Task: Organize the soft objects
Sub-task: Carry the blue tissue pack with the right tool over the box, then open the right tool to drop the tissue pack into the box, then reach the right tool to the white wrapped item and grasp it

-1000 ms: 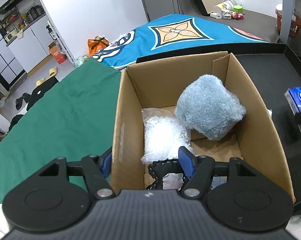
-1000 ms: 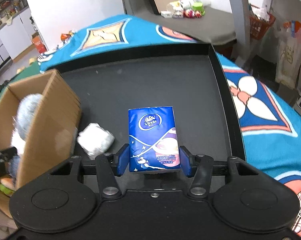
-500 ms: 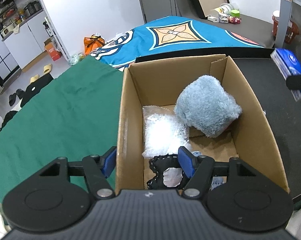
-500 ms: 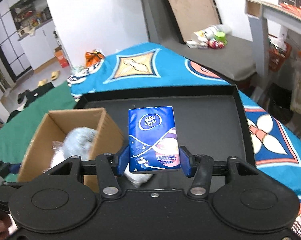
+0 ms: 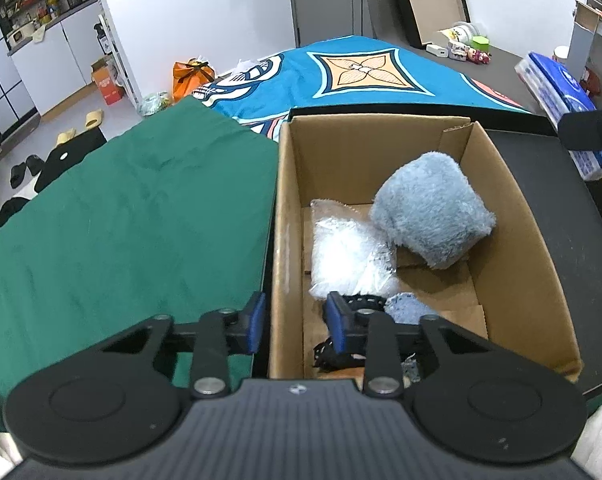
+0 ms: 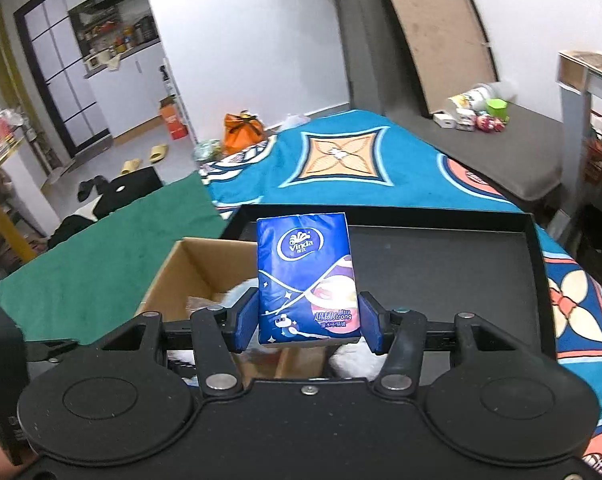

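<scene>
Left wrist view: the left gripper [image 5: 295, 322] straddles the left wall of the brown cardboard box [image 5: 287, 216], jaws apart, pads not touching it. Inside the box lie a fluffy blue-grey plush [image 5: 431, 210] and a clear plastic bag [image 5: 347, 254].

Right wrist view: the right gripper [image 6: 308, 322] clamps a blue rectangular Vinda tissue pack [image 6: 307, 276], held aloft above the box [image 6: 169, 270].

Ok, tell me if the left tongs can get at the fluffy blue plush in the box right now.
Probably, but not directly. The left tongs straddle the cardboard box's left wall, one finger inside. The blue plush lies uncovered toward the far right wall, so they'd have to clear the wall first.
</scene>
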### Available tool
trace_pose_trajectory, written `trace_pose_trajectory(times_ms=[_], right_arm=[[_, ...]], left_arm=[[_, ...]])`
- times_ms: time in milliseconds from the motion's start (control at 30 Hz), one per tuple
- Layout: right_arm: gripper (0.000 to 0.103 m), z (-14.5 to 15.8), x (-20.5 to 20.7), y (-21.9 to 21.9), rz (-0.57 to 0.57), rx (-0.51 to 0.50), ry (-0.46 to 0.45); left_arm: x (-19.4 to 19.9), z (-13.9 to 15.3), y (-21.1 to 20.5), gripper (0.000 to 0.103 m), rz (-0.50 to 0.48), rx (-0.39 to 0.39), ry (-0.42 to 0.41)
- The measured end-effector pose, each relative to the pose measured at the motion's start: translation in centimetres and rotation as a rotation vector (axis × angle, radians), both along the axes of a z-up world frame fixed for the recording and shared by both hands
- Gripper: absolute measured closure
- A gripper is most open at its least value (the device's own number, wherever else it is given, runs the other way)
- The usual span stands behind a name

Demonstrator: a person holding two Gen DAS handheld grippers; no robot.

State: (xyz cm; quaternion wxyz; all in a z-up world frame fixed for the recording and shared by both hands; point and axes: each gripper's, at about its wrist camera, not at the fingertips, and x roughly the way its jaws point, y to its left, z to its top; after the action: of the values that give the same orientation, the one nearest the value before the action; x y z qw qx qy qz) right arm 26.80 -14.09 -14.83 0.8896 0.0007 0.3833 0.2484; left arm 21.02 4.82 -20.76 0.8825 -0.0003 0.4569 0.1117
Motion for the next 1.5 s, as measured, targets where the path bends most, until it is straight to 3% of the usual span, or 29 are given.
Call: trace_pose_trajectory(times_ms=[267, 600, 767, 900, 1500], right_arm=[[0.052, -0.1, -1.1, 2.3, 0.046, 0.003, 0.012], [0.052, -0.4, -2.2, 3.7, 0.048, 0.004, 0.025], [0.05, -0.6, -2.2, 4.3, 0.043, -0.007, 0.036], [0.035, -0.9, -2.0, 4.4, 0.031, -0.009, 0.047], [0.035, -2.2, -1.5, -0.6, -0.119, -0.034, 0.06]], left_arm=[[-0.9, -0.2, 0.8, 0.08, -0.005, -0.039, -0.019], [-1.6, -0.6, 1.3, 0.095, -0.013, -0.065, -0.039], [-1.7, -0.6, 1.8, 0.095, -0.005, -0.092, -0.048], [-1.9, -0.6, 1.8, 0.095, 0.0, -0.098, -0.054], [-1.7, 0.0, 1.5, 0.091, 0.007, -0.077, -0.05]])
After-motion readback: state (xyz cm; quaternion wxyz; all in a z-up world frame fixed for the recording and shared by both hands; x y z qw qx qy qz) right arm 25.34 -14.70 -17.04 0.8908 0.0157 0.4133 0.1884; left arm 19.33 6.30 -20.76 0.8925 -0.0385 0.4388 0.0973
